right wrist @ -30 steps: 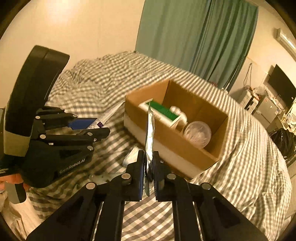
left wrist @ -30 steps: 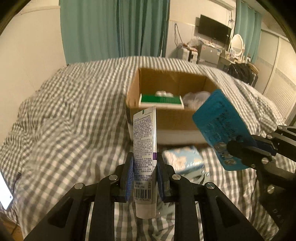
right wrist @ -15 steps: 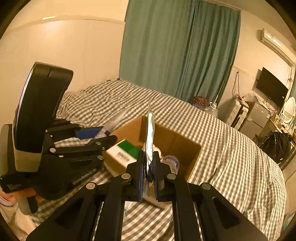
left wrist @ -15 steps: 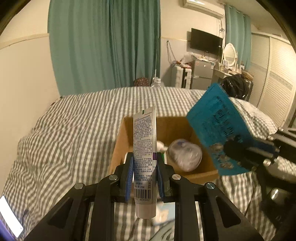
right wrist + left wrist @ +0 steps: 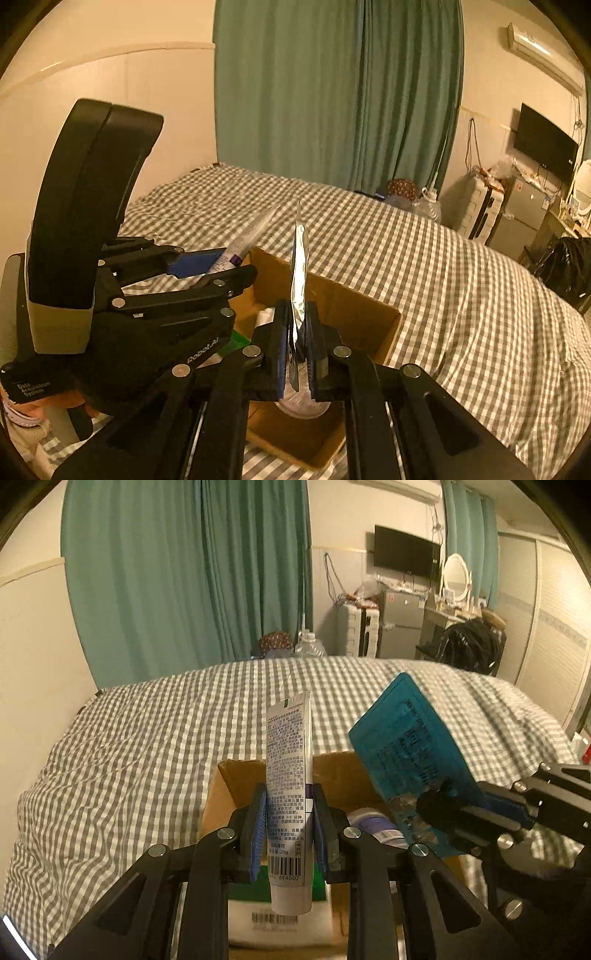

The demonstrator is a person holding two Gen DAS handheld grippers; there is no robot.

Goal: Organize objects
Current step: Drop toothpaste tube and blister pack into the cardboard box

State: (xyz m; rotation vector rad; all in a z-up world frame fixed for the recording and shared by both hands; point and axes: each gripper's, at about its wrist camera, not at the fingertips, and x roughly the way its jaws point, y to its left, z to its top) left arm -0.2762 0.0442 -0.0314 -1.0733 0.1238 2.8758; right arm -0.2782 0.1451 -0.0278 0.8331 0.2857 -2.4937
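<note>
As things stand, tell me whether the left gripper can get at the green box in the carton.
Probably not yet: the left gripper is shut on the ointment tube, hovering above the green box.

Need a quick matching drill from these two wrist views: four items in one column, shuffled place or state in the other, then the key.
Items
1. white tube
2. blue blister pack
3. green-and-white box
4. cardboard box

Place or state
A. open, resting on the checked bedcover
B. lying inside the cardboard box
C. clamped upright in the left hand-held gripper
D. held tilted in the right hand-held gripper

Pairs: 1-C, 2-D, 3-B, 4-A
</note>
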